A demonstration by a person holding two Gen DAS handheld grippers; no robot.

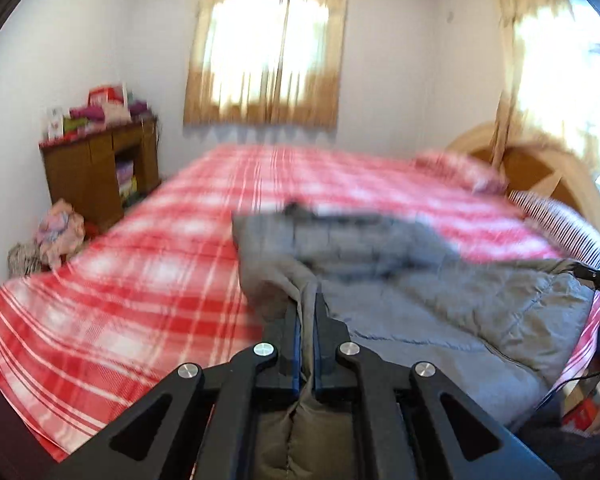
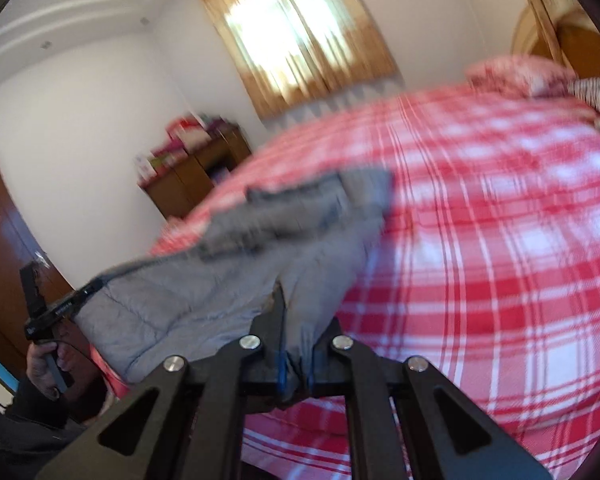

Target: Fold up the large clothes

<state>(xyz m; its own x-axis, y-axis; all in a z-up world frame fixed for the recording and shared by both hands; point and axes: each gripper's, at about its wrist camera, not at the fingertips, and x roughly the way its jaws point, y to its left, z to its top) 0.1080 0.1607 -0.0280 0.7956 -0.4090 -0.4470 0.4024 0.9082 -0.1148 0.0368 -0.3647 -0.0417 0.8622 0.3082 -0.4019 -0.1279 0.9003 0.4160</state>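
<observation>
A grey quilted jacket (image 1: 440,292) lies on a bed with a red and white plaid cover (image 1: 140,280). My left gripper (image 1: 308,312) is shut on a fold of the jacket's near edge; cloth runs between the fingers. In the right wrist view the jacket (image 2: 204,292) hangs lifted above the bed (image 2: 480,240), and my right gripper (image 2: 300,320) is shut on its other near edge. The left gripper also shows in the right wrist view (image 2: 48,312), held in a hand. Both views are motion-blurred.
A wooden cabinet (image 1: 96,172) with clutter on top stands by the left wall, with a heap of clothes (image 1: 56,232) below it. Pillows (image 1: 560,220) and a wooden headboard (image 1: 540,164) are at the right. Curtained windows (image 1: 268,44) are behind the bed.
</observation>
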